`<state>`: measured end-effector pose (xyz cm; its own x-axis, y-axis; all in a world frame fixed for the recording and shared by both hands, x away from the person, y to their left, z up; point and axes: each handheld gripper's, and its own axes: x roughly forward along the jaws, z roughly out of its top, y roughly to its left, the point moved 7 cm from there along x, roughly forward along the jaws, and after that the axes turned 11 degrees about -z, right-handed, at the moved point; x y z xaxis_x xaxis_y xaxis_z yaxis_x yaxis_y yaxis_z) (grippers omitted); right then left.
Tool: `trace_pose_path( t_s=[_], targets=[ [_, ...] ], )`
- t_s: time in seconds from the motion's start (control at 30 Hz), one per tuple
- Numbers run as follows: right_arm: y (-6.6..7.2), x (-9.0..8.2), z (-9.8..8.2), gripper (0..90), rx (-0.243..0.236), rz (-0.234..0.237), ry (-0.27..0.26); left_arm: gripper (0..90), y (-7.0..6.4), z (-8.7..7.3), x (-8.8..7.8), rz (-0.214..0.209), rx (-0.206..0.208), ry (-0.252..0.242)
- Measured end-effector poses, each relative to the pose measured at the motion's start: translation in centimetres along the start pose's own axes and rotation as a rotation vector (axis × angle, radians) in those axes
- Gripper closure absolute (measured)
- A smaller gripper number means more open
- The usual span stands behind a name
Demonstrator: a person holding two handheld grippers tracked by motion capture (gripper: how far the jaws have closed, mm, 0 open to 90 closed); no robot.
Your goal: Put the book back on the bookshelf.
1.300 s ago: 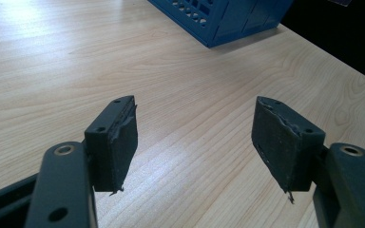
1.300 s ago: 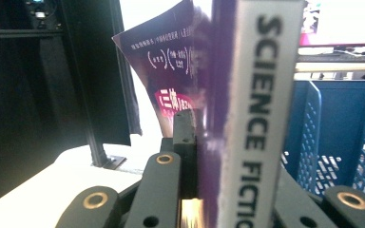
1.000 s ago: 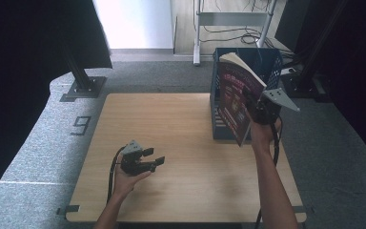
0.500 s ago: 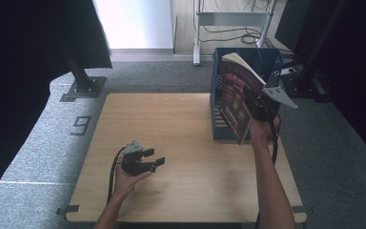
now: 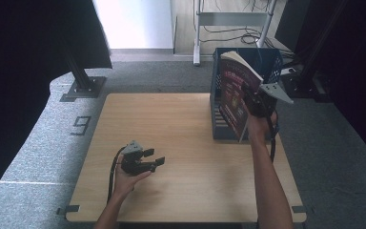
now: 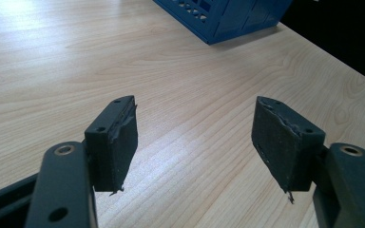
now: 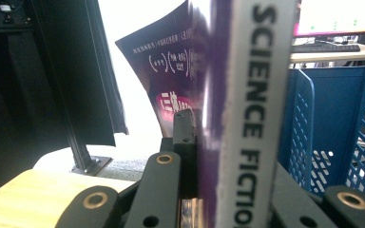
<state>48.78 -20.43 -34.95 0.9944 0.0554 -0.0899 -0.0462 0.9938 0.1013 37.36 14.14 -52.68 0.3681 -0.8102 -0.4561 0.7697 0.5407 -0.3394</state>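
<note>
A purple paperback book (image 5: 232,98) with a pale spine reading "SCIENCE FICTION" (image 7: 259,104) stands upright in the air against the near left side of the blue crate (image 5: 267,62). My right gripper (image 5: 250,99) is shut on it near its spine; in the right gripper view (image 7: 218,142) the left jaw presses the cover, the other jaw is behind the spine. My left gripper (image 5: 155,160) rests in a hand low over the wooden table (image 5: 181,119), jaws wide open (image 6: 195,111) with nothing between them.
The blue crate (image 7: 332,123) sits on the table's far right corner, its corner also in the left gripper view (image 6: 228,14). Black curtains hang at left and right, and a metal stand (image 5: 83,81) rises from the grey floor beyond the table.
</note>
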Motion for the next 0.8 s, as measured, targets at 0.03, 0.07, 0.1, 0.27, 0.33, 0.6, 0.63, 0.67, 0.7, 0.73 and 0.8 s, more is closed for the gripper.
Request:
trace_pose_path(
  t_s=[0.03,0.07,0.1,0.27,0.33,0.6,0.63,0.67,0.7,0.73,0.8],
  targets=[
    [0.1,0.2,0.0,82.0,-0.001,-0.002,0.000,32.5,0.0,0.0,0.0,-0.003,-0.003,-0.004],
    [0.2,0.6,0.0,82.0,-0.002,-0.006,0.002,32.5,0.0,0.0,0.0,-0.004,-0.003,-0.004],
    [0.2,0.7,0.0,82.0,-0.002,-0.007,0.003,32.5,0.0,0.0,0.0,-0.006,0.000,-0.003],
    [0.3,1.6,-0.3,82.0,-0.002,-0.014,0.013,32.4,-0.2,-0.1,0.1,-0.015,0.004,0.002],
    [0.3,1.8,-0.4,82.0,-0.001,-0.015,0.015,32.4,-0.2,-0.2,0.1,-0.015,0.004,0.003],
    [0.5,2.5,-0.6,82.0,0.007,-0.021,0.018,32.4,-0.1,-0.2,-0.1,-0.012,-0.003,-0.003],
    [0.5,2.6,-0.6,81.9,0.007,-0.021,0.018,32.4,-0.1,-0.1,-0.2,-0.011,-0.002,-0.004],
    [0.5,2.8,-0.6,82.0,0.005,-0.023,0.018,32.4,-0.1,-0.1,-0.2,-0.011,-0.003,-0.005],
    [0.5,2.8,-0.6,82.0,0.005,-0.023,0.018,32.4,-0.1,-0.1,-0.2,-0.013,-0.002,-0.006],
    [0.5,3.0,-0.5,81.9,0.009,-0.028,0.015,32.4,-0.1,-0.1,-0.2,-0.013,-0.003,-0.007],
    [0.5,3.1,-0.5,82.0,0.010,-0.029,0.014,32.4,-0.1,-0.1,-0.3,-0.012,-0.003,-0.007]
  ],
)
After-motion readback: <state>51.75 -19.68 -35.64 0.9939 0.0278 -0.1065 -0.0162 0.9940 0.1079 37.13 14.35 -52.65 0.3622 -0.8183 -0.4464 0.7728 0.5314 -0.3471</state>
